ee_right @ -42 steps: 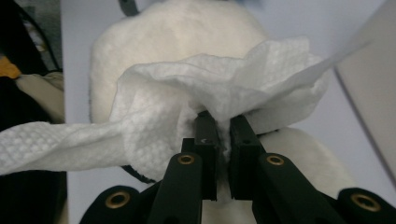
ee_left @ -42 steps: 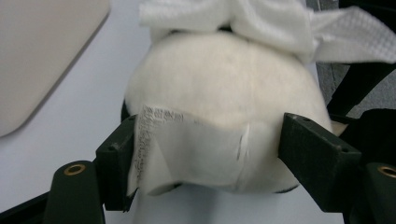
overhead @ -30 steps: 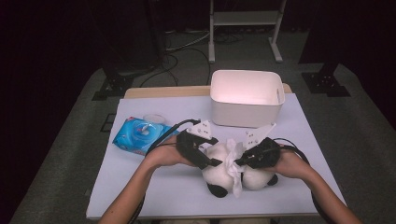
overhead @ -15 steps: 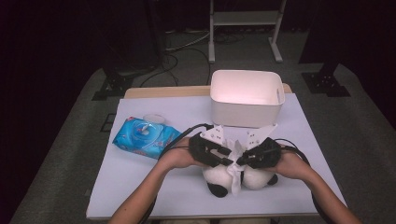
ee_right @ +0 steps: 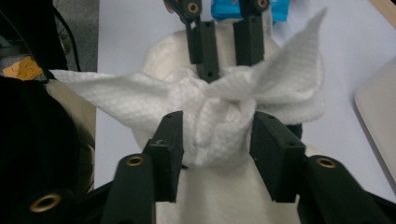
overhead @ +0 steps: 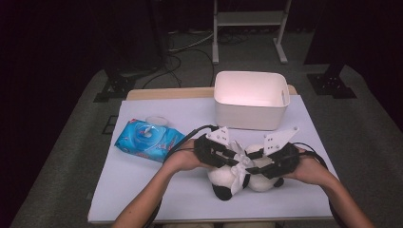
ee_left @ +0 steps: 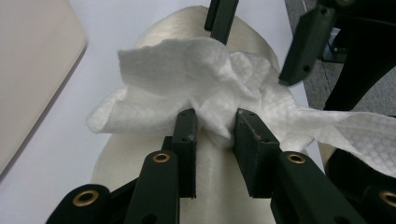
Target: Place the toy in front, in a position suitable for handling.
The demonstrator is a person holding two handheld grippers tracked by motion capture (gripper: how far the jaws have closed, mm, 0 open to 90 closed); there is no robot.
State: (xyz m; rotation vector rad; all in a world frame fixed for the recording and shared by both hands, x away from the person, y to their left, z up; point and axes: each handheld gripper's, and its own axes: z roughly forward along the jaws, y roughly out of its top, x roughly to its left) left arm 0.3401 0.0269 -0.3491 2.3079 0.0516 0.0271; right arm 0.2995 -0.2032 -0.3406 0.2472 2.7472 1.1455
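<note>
Now left gripper jaws pinch wipe; right gripper opened.

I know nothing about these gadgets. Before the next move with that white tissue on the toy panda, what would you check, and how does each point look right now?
1. Left hand-held gripper has the wipe: ok, its jaws have just been closing and pinch a fold.
2. Right hand-held gripper grips the wipe: not ok, its jaws have just been opening and stand either side of the bunched middle.
3. Wipe lies on the plush panda: ok, draped over its pale body.
4. Panda rests on the table: ok.
5. White bin is clear of the work: ok, it stands farther back.
6. Wipes pack is out of the way: ok, off to the left.
</note>
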